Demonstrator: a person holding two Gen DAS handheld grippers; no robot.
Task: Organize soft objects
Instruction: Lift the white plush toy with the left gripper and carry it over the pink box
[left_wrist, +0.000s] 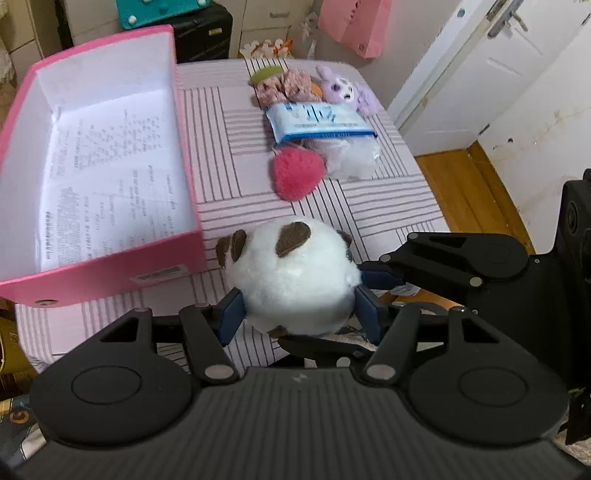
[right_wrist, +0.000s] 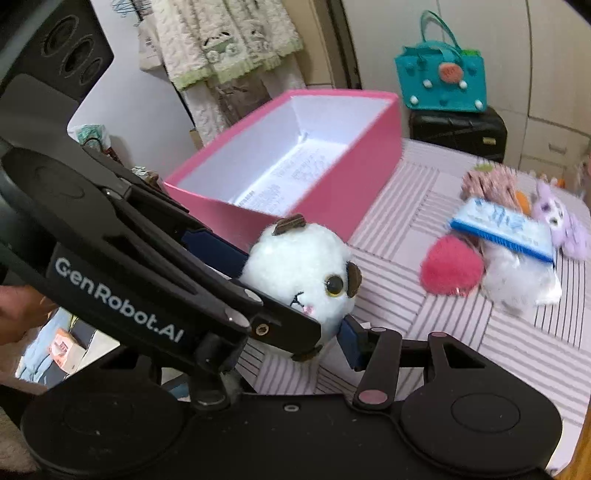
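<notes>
A round white plush dog (left_wrist: 295, 277) with brown ears sits between the blue pads of my left gripper (left_wrist: 299, 310), which is shut on it above the table's near edge. My right gripper (right_wrist: 295, 317) comes in from the right and its pads also touch the plush dog (right_wrist: 299, 269). The open pink box (left_wrist: 92, 166) stands at the left with a printed sheet inside; it also shows in the right wrist view (right_wrist: 295, 177). A pink plush heart (left_wrist: 297, 173), a white pouch with a blue label (left_wrist: 321, 125), a purple plush bunny (left_wrist: 347, 88) and pink scrunchies (left_wrist: 284, 86) lie at the far right.
The table has a pink striped cloth (left_wrist: 229, 147). A white door (left_wrist: 498, 66) and wooden floor (left_wrist: 461, 184) are at the right. A teal felt bag (right_wrist: 439, 74) sits on a black case (right_wrist: 458, 129) behind the table.
</notes>
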